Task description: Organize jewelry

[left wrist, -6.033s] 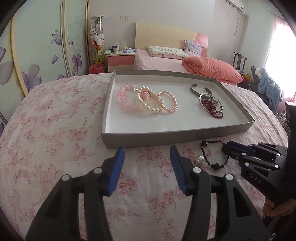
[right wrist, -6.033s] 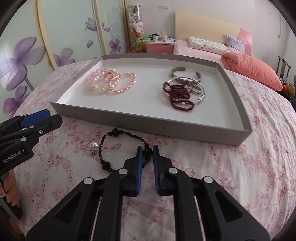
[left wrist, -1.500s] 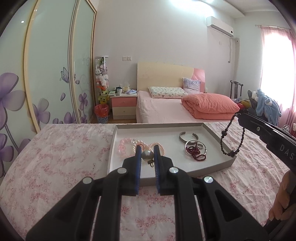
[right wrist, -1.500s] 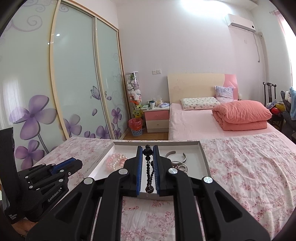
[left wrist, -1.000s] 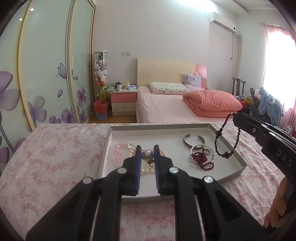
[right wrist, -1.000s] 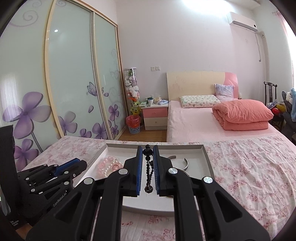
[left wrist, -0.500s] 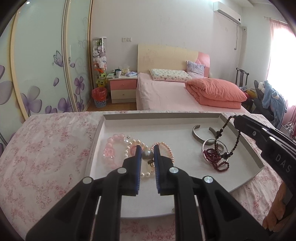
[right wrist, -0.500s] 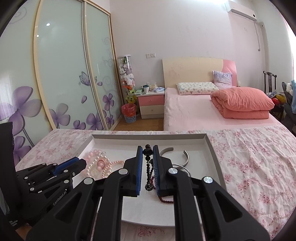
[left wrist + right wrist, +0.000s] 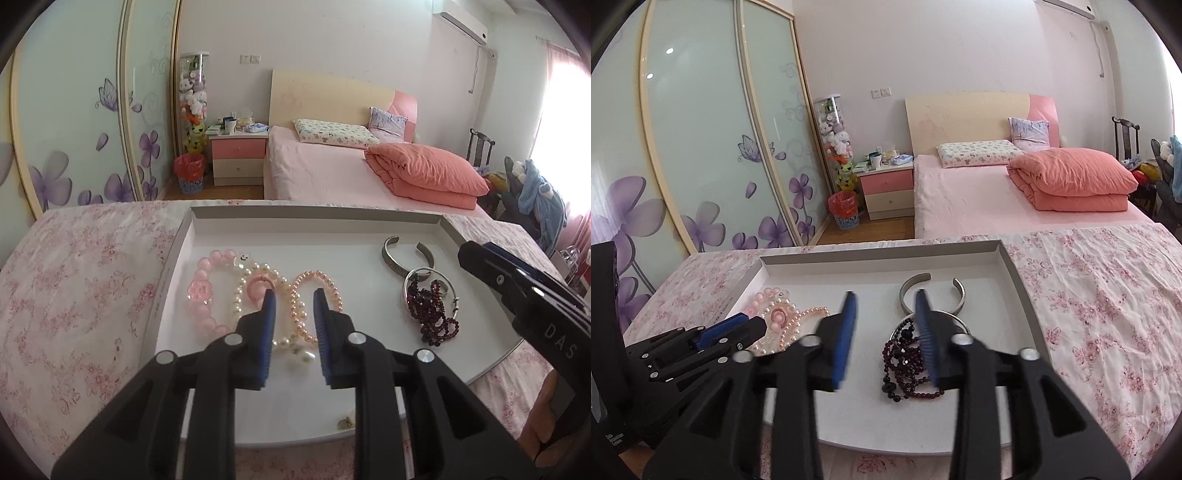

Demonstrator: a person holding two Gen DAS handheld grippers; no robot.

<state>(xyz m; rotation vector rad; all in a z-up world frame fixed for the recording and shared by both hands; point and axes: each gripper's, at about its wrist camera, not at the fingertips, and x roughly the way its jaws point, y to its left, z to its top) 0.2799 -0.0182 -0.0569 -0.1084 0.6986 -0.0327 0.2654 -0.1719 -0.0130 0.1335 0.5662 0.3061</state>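
Observation:
A grey tray [image 9: 314,214] with a white floor lies on the floral cloth. My left gripper [image 9: 291,299] is open above the pink and pearl bracelets [image 9: 258,291]; a loose pearl [image 9: 306,356] lies below it in the tray. My right gripper [image 9: 886,299] is open above the dark bead pile. The black bead bracelet [image 9: 905,338] lies there on the garnet beads [image 9: 905,369], beside a silver cuff [image 9: 932,288] and bangle. The right gripper shows at the right of the left wrist view [image 9: 465,254]. The left gripper also shows in the right wrist view [image 9: 757,326].
A small gold piece [image 9: 345,422] lies near the tray's front wall. The table's floral cloth [image 9: 1108,295] extends right of the tray. Behind are a bed [image 9: 369,170], a nightstand [image 9: 238,157] and sliding wardrobe doors [image 9: 701,147].
Both grippers have opened over the tray. The pearl has dropped from the left gripper by the pearl bracelets, and the black bead bracelet has dropped from the right one onto the garnet beads.

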